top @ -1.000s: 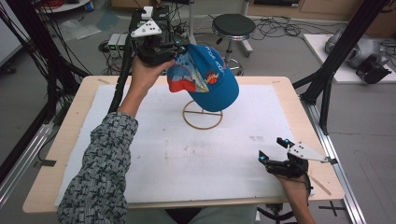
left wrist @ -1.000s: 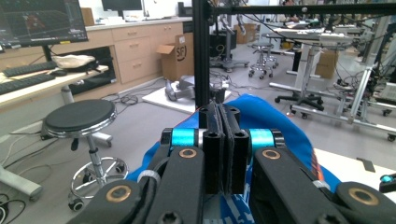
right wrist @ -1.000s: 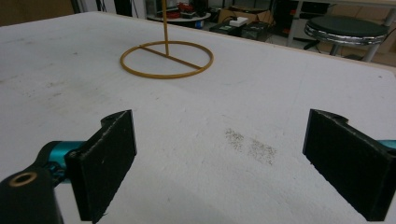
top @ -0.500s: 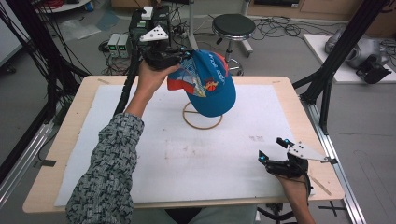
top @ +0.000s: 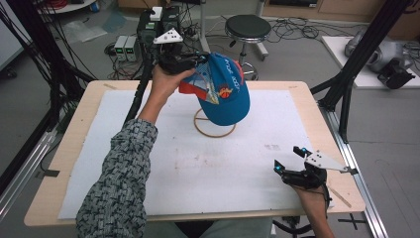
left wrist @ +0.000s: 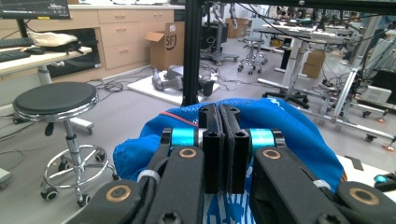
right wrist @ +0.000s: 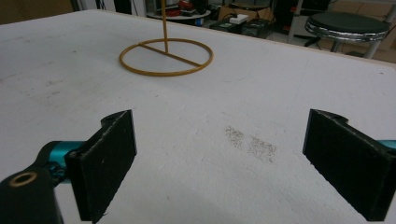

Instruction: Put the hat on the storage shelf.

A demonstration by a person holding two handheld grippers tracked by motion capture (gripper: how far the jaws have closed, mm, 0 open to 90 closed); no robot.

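Pinched by its brim in the left tool (top: 190, 62), the blue cap (top: 225, 91) has swung closer above the yellow wire stand (top: 214, 124), probably to hang there, while the right tool (top: 292, 158) rests spread on the bench (top: 89, 99).

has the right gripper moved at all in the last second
No. In the high view the right gripper sits open near the table's front right corner, at the same spot beside the table edge as before.

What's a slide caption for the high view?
Left hand-held gripper holds blue cap over wire stand; right one rests open.
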